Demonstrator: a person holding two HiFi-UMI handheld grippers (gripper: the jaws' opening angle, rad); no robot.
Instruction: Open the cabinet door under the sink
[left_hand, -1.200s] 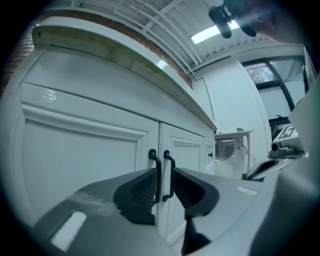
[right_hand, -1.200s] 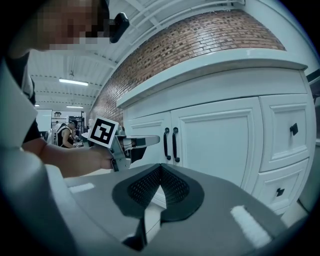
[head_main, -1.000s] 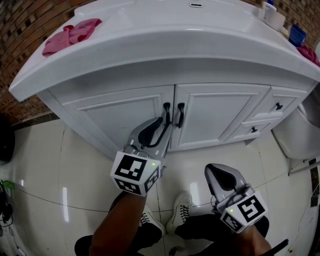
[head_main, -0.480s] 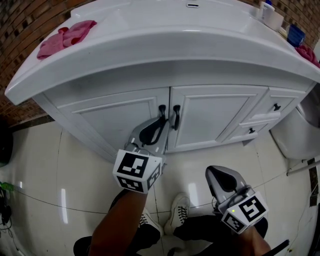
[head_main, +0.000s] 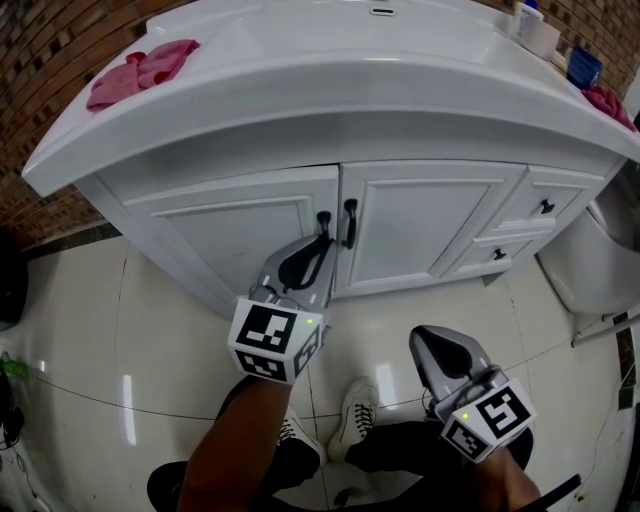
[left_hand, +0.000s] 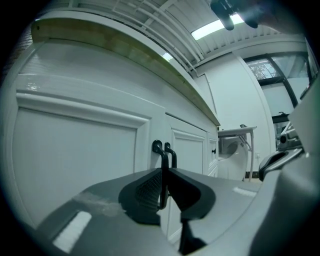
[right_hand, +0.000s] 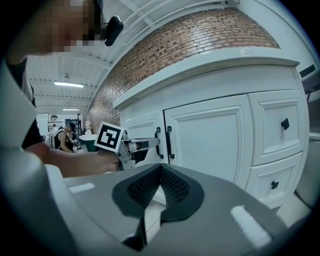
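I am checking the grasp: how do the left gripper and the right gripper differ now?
The left gripper is at the cabinet; the right gripper hangs back over the floor. The left gripper's jaws are closing on the left handle; the right gripper's jaws are together, empty. Both point toward the cabinet.

cabinet door | white, panelled | closed | black handle at right edge

1. Bathroom: white vanity cabinet under a basin top, with a brick wall behind.
2. Glossy white floor tiles; white toilet-like fixture just beside the vanity.
3. Pink cloth and bottles on the basin top.
4. Farther off: high ceiling with strip lights and a person, so the bathroom sits inside a large hall.
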